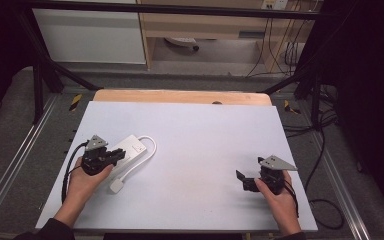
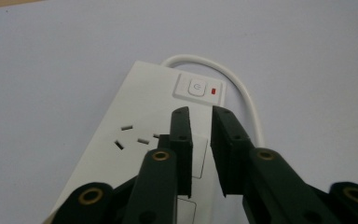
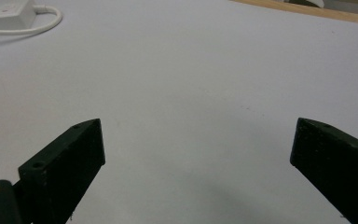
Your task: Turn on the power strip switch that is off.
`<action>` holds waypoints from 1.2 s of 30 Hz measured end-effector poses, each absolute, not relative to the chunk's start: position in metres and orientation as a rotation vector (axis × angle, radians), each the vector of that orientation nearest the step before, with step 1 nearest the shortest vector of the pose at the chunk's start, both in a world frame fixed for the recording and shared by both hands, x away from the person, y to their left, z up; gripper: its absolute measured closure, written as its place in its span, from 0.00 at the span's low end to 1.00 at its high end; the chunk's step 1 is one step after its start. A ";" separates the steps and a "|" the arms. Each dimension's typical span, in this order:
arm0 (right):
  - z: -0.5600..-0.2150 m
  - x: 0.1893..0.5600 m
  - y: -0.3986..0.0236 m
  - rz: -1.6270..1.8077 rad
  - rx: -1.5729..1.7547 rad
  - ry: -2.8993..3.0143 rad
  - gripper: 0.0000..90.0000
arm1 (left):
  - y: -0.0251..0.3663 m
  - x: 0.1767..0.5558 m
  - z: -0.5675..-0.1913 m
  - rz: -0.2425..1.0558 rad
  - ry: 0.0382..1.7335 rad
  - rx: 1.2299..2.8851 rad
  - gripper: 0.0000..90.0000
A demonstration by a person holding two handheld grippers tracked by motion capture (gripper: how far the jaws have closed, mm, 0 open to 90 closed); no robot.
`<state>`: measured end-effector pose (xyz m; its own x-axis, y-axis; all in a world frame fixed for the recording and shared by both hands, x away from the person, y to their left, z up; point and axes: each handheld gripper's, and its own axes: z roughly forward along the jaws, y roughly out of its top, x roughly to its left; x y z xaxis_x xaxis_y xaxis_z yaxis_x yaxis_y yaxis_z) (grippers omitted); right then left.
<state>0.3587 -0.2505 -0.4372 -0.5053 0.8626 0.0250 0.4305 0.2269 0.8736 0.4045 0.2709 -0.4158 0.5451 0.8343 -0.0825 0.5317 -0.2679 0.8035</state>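
Now the left hand-held gripper (image 2: 200,116) hovers over the white power strip (image 2: 135,154) at the surface's (image 1: 195,150) left, jaws narrowly parted; the right hand-held gripper (image 3: 196,144) gapes wide, empty.

A pale, matte tabletop (image 1: 195,150) covered most of the scene, with a strip of bare wood (image 1: 180,96) showing along its far edge. Grey carpet (image 1: 10,125) lay on the floor around it. A black metal frame (image 1: 40,85) stood at both sides, its crossbar running across the top. Beyond it stood a white cabinet (image 1: 90,35) and a light wooden desk (image 1: 205,25), with dark cables (image 1: 280,50) hanging beneath. More cables (image 1: 325,150) trailed over the floor at the right. The room's edges fell into darkness.
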 end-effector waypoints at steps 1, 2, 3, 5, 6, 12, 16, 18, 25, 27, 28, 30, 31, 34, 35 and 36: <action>-0.437 0.359 -0.250 1.216 1.184 2.036 0.04 | 0.271 0.405 -0.416 0.452 1.106 1.945 0.91; -0.437 0.359 -0.250 1.216 1.183 2.036 0.04 | 0.271 0.405 -0.416 0.452 1.106 1.945 0.93; -0.437 0.359 -0.250 1.216 1.183 2.036 0.04 | 0.271 0.407 -0.417 0.451 1.104 1.947 0.94; -0.437 0.359 -0.251 1.219 1.188 2.036 0.04 | 0.271 0.409 -0.418 0.451 1.107 1.952 0.97; -0.437 0.359 -0.251 1.219 1.190 2.035 0.04 | 0.271 0.410 -0.419 0.449 1.109 1.959 0.98; -0.437 0.358 -0.251 1.221 1.186 2.036 0.04 | 0.269 0.413 -0.421 0.451 1.107 1.979 1.00; -0.437 0.358 -0.251 1.222 1.186 2.036 0.04 | 0.267 0.415 -0.421 0.453 1.101 1.999 1.00; -0.437 0.358 -0.251 1.222 1.185 2.037 0.04 | 0.266 0.416 -0.422 0.447 1.095 2.007 1.00; -0.437 0.358 -0.251 1.224 1.184 2.036 0.04 | 0.264 0.417 -0.423 0.433 1.088 2.017 1.00; -0.437 0.358 -0.250 1.225 1.184 2.036 0.04 | 0.263 0.418 -0.423 0.428 1.085 2.021 1.00; -0.437 0.359 -0.251 1.223 1.181 2.035 0.04 | 0.263 0.418 -0.423 0.426 1.087 2.021 1.00; -0.437 0.358 -0.250 1.224 1.181 2.035 0.04 | 0.262 0.419 -0.423 0.427 1.088 2.020 1.00; -0.437 0.358 -0.250 1.223 1.180 2.035 0.04 | 0.262 0.420 -0.423 0.432 1.085 2.031 1.00; -0.436 0.358 -0.251 1.224 1.182 2.035 0.04 | 0.261 0.422 -0.423 0.430 1.090 2.034 1.00; -0.436 0.358 -0.251 1.226 1.183 2.034 0.04 | 0.260 0.423 -0.423 0.428 1.087 2.037 1.00; -0.436 0.358 -0.251 1.226 1.183 2.035 0.04 | 0.260 0.423 -0.423 0.431 1.087 2.041 1.00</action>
<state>0.3581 -0.2507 -0.4365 -0.5091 0.8602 0.0287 0.4271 0.2235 0.8762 0.4233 0.2595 -0.4231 0.5791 0.8132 -0.0575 0.5531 -0.3401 0.7606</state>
